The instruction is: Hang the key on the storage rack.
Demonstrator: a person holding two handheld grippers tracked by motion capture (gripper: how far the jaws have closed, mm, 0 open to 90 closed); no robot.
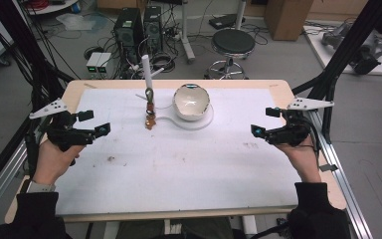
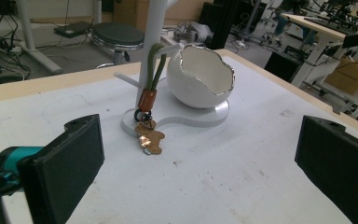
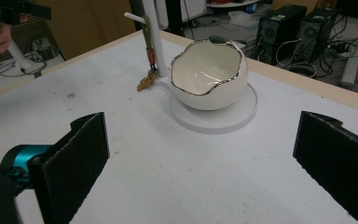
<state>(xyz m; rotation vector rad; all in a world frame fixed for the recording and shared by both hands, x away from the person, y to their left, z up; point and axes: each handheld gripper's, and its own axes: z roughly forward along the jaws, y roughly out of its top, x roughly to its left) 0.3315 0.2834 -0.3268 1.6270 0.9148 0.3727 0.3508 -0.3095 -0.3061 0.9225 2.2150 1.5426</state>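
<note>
Both tools, left tool (image 1: pixel 93 123) and right tool (image 1: pixel 265 122), are hovering open and empty at the surface (image 1: pixel 179 164) edges. The keyring (image 1: pixel 150 108) is hanging on the white stand (image 1: pixel 147 74) beside the bowl (image 1: pixel 191 102); I think the reach is not yet begun, and it is needing a careful approach

A mat (image 1: pixel 179 164) covers most of the bench (image 1: pixel 74 87). At its far middle sits a base (image 1: pixel 199 122) carrying a bowl (image 1: pixel 191 101). A post (image 1: pixel 147 69) rises just left of the bowl, with a keyring (image 1: pixel 150 107) hanging from its peg and touching the mat. The left gripper (image 1: pixel 93 122) is above the mat's left edge, the right gripper (image 1: pixel 265 121) above its right edge, both well apart from the bowl. A stool (image 1: pixel 233 44) stands on the floor behind the bench.
</note>
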